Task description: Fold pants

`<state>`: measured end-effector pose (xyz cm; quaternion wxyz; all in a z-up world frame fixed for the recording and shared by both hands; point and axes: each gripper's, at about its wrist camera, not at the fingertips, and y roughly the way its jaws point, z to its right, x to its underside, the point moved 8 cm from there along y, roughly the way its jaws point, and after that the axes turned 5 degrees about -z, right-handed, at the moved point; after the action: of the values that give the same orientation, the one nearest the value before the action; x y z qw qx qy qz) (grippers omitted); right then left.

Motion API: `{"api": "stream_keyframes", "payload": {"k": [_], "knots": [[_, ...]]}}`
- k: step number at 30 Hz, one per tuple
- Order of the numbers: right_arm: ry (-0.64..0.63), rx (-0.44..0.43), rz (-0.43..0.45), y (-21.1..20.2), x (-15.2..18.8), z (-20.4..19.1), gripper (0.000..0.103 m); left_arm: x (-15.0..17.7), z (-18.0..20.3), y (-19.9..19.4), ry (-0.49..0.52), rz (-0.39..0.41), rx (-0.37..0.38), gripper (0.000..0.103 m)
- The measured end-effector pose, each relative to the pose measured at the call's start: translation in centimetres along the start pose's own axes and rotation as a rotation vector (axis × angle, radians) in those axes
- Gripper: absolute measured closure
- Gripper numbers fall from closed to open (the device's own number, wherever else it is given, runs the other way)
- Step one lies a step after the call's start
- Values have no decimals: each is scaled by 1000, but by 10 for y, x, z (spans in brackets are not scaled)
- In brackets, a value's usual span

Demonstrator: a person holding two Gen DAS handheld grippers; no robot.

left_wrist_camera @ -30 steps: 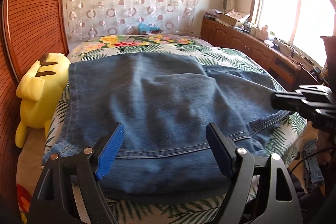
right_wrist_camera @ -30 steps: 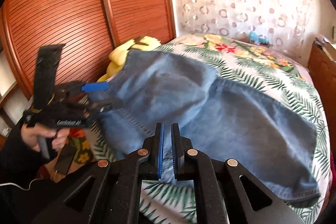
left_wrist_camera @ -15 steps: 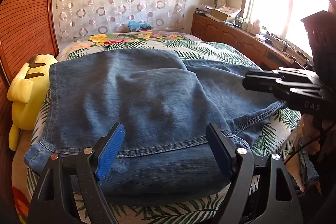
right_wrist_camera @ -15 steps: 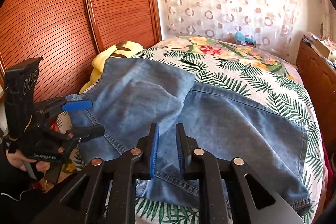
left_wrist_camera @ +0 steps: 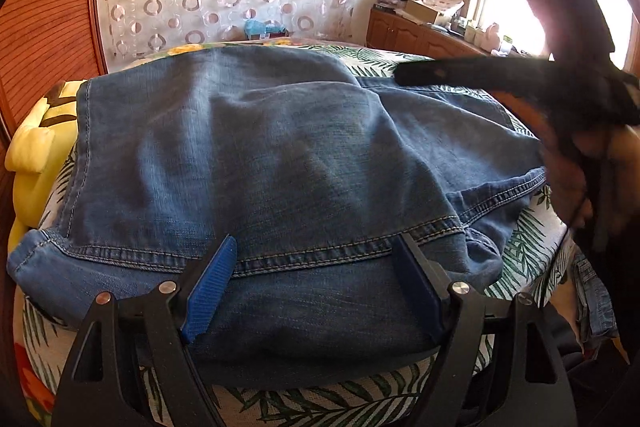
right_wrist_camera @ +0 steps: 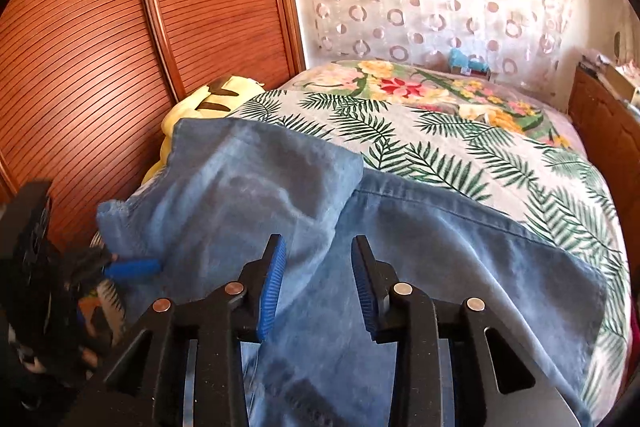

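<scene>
Denim covers most of what I see: the faded blue jeans [left_wrist_camera: 280, 155] lie spread across the palm-leaf and flower printed bedspread [right_wrist_camera: 460, 147], one section already laid over onto the rest, the stitched hem edge nearest me. I judge I am between folds, with at least one more fold to go before the pants make a compact stack.

My left gripper [left_wrist_camera: 316, 287] hovers low over that near hem, its blue-padded jaws set wide with cloth below them but nothing pinched. My right gripper [right_wrist_camera: 318, 283] has just been opening; its jaws stand at a moderate gap above the denim and the pads are not pressing on anything.

Next, as I read it, both grippers need to come down on one edge, each biting through all layers, then lift and carry together so the fold lands square; a shallow bite would peel off only the top layer.

Beside the bed, a yellow plush toy with brown stripes [left_wrist_camera: 36, 155] sits wedged against the slatted wooden wardrobe.

For containers, an open cardboard box [left_wrist_camera: 428, 9] rests on the wooden sideboard by the window; I cannot tell what it holds.
</scene>
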<state>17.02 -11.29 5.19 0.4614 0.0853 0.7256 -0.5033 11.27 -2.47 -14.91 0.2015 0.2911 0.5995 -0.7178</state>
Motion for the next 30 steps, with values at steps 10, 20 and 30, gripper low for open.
{"api": "stream_keyframes", "payload": {"k": [10,20,30], "knots": [[110,-17,-134,78,-39,17,68,4,3,0,14,9,-2,23],[112,-19,-149,97,-61,11,88,8,10,-2,19,16,-3,23],[60,-26,-41,82,-79,5,92,8,10,-1,50,20,-25,23]]}}
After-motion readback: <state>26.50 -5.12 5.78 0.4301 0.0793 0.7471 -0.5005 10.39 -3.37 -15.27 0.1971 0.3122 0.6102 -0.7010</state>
